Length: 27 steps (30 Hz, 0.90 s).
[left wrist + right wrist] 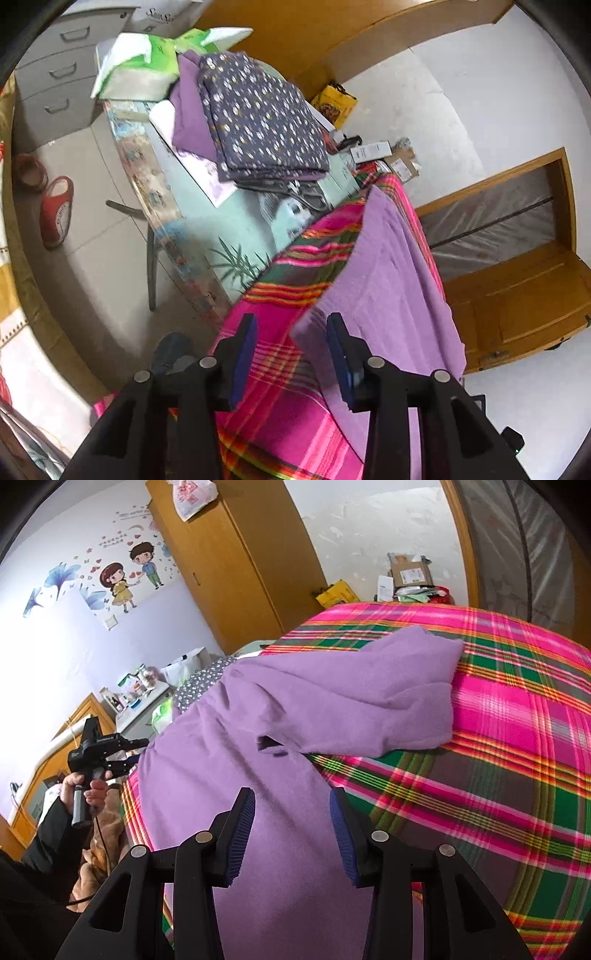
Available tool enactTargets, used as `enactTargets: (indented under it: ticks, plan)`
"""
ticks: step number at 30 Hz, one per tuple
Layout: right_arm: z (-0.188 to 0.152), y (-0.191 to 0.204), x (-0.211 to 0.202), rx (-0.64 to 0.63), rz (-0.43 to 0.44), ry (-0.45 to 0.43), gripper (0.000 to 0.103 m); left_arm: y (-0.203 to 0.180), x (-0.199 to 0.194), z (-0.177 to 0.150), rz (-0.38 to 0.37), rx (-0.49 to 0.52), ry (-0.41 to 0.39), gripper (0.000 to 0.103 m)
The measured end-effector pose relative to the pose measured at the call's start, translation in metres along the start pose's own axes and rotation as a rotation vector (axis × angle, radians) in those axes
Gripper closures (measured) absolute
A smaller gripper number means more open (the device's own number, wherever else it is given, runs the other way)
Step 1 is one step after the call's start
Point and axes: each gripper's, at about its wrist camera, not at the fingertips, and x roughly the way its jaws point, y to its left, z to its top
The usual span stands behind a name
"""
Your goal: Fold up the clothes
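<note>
- The soft lilac fleece garment (295, 709) lies spread on a bed covered by a bright pink, green and orange plaid blanket (517, 738). One sleeve or side panel is already turned across the body, ending in a blunt edge near the middle of the bed.
- The left gripper (291, 354) hovers at the garment's near edge with its blue pads spread wide and nothing between them; one pad sits just beside the lilac hem, the other over bare plaid.
- The right gripper (291, 834) hangs over the broad body of the garment, its jaws parted and empty, the fabric beneath them not pinched.
- The right wrist view also shows the left tool at the far left edge, gripped in a hand (88, 790) with a dark sleeve.
- Judging by its drape and small wrinkles, the fleece is light, limp and a little grippy; it should sag from any single hold and will not keep a crease by stiffness alone.
- Best hold, I think: pinch the hem or a corner at the edge, both layers together, one gripper at each end of the same edge so the fold travels evenly.
- A folded purple cloth with small white dots (258, 118) rests on a counter (192, 221) beyond the bed.
</note>
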Motion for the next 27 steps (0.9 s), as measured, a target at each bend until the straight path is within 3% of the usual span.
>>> enactTargets:
  ticks: [5, 8, 9, 14, 21, 25, 27]
  plan:
    - [-0.001, 0.004, -0.002, -0.013, 0.012, -0.003, 0.059, -0.006, 0.012, -0.005, -0.044, -0.014, 0.007, 0.064]
    - [-0.001, 0.007, -0.002, -0.025, 0.009, 0.0, 0.059, -0.007, 0.007, -0.007, -0.055, -0.017, -0.037, 0.089]
    - [-0.001, 0.008, -0.002, -0.026, 0.007, 0.001, 0.059, -0.008, 0.003, -0.008, -0.054, -0.013, -0.055, 0.091]
    - [-0.003, 0.006, -0.002, -0.015, -0.006, 0.001, 0.059, -0.009, -0.024, -0.015, -0.017, 0.022, -0.121, 0.093]
    - [-0.006, -0.007, 0.003, 0.014, -0.012, 0.015, 0.059, 0.006, -0.009, -0.013, 0.012, -0.004, -0.081, 0.092]
    - [-0.008, -0.012, 0.0, 0.025, -0.024, 0.009, 0.059, 0.003, -0.018, -0.011, 0.01, 0.022, -0.069, 0.088]
    - [-0.009, -0.016, -0.002, 0.037, -0.035, 0.005, 0.059, 0.004, -0.026, -0.011, 0.046, 0.035, -0.084, 0.085]
